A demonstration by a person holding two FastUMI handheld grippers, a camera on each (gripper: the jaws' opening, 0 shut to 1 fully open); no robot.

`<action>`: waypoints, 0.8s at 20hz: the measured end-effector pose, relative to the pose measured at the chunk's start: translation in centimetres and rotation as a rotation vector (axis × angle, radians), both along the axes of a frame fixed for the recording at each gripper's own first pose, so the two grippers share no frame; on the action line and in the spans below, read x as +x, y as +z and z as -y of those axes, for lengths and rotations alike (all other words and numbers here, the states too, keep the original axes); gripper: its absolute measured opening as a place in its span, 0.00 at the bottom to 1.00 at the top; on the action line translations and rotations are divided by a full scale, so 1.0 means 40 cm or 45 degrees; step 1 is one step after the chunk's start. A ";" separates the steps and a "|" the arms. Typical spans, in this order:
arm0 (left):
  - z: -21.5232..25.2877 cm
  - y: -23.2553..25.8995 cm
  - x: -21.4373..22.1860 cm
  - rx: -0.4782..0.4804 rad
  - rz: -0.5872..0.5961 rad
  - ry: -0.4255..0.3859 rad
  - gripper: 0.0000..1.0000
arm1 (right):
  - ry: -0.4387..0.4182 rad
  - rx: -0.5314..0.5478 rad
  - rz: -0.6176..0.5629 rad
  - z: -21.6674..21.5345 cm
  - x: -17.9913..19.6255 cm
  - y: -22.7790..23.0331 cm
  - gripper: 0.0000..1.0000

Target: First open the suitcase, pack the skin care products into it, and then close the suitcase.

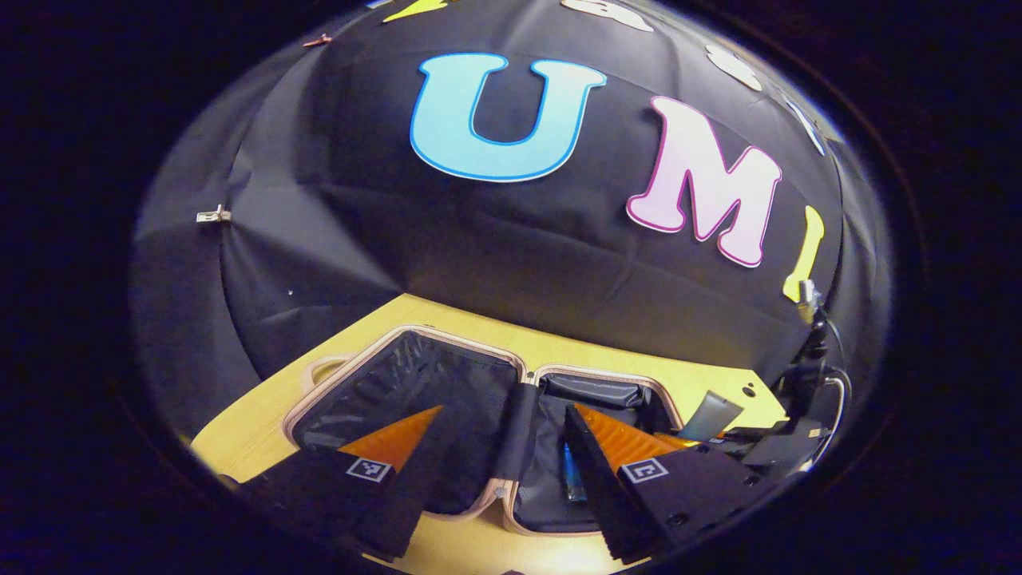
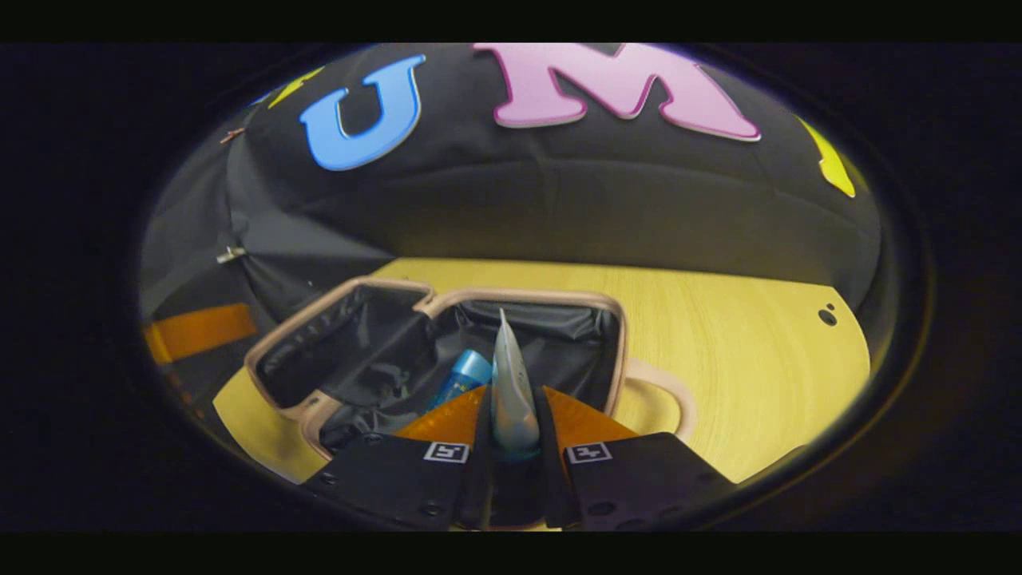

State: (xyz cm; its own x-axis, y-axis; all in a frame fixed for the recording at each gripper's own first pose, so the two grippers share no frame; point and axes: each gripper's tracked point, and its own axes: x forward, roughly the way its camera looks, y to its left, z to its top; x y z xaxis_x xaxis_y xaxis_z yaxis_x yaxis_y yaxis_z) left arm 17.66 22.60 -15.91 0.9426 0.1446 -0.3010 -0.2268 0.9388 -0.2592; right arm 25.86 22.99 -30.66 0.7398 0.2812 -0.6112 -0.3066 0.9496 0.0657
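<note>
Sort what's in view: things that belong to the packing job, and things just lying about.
Job:
suitcase, open
blue bottle, inside it
grey tube, pinched in the right tool
left tool, open

Lying about:
table
wall clip

Right tool (image 2: 511, 415) hides the grey tube's (image 2: 511, 383) base — blue bottle (image 2: 463, 375) half-covered.

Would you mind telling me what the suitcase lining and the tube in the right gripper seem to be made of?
The suitcase lining looks like thin black synthetic fabric: it wrinkles and shines faintly. Its rim looks like smooth beige plastic or leatherette. The tube, pinched in the right gripper, looks like soft silvery-grey plastic with a flat crimped end.
</note>
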 end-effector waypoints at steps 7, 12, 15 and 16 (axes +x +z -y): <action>-0.090 0.085 -0.086 -0.081 0.035 0.051 0.89 | -0.252 -0.006 -0.297 -0.028 -0.028 -0.123 0.35; -0.262 0.065 -0.156 -0.182 0.027 0.170 0.90 | -0.256 -0.039 -0.049 -0.022 -0.033 0.040 0.83; -0.435 0.000 -0.165 -0.182 -0.018 0.318 0.91 | -0.192 0.001 0.097 -0.023 -0.107 0.163 0.89; -0.497 -0.024 -0.151 -0.171 -0.041 0.350 0.91 | -0.180 0.006 0.135 -0.013 -0.142 0.194 0.98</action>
State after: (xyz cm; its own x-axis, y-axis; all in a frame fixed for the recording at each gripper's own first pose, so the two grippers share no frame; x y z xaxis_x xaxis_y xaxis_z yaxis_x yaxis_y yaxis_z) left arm 11.61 42.49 -16.87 0.8635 0.3495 -0.3636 -0.4773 0.7992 -0.3654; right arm 20.17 23.50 -22.91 0.8324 0.1727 -0.5265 -0.1758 0.9834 0.0446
